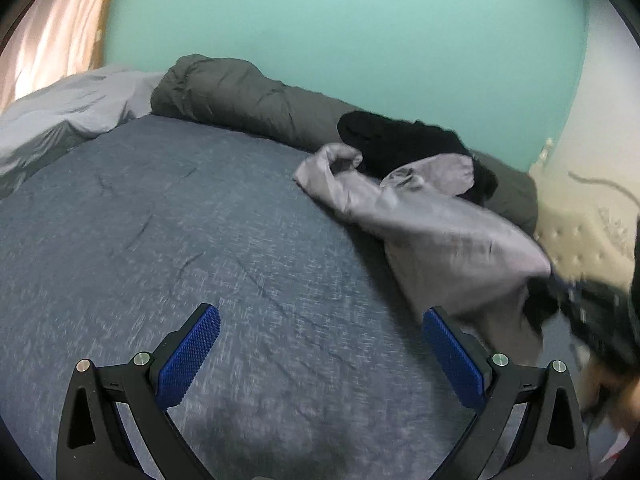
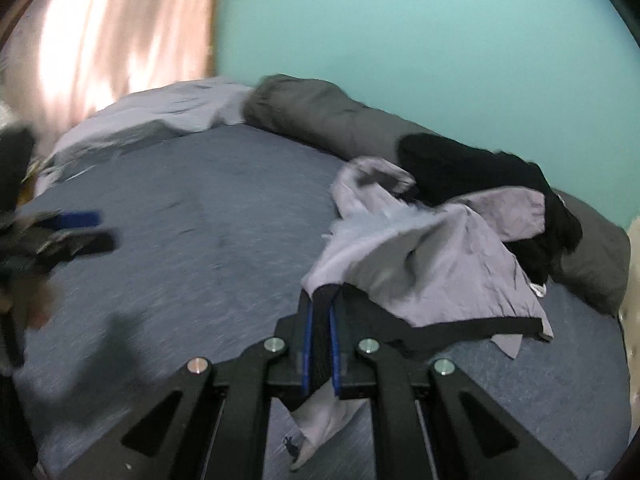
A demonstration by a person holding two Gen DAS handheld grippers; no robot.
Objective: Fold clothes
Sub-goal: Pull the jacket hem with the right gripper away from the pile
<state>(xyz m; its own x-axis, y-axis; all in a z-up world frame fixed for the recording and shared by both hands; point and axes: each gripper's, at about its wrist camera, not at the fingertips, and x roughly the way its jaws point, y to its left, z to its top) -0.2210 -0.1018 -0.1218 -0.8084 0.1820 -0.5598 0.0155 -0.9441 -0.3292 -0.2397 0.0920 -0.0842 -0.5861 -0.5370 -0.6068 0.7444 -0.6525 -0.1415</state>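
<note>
Lilac garment's [image 2: 436, 264] black-trimmed edge pinched in right gripper's [image 2: 320, 312] jaws; left gripper's [image 1: 320, 356] jaws wide, seemingly empty.

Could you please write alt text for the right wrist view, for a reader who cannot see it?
The right gripper is shut on the dark waistband of a lilac garment lifted off a blue bedspread. Black clothes lie behind it against a grey bolster.

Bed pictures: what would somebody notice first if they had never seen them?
Probably the pale grey garment with a black band, pinched at its edge in the shut right gripper and stretched over the blue bed cover. Behind it, black clothes are heaped against a rolled dark grey blanket by the turquoise wall. The left gripper is wide open and empty above the bare cover.
</note>
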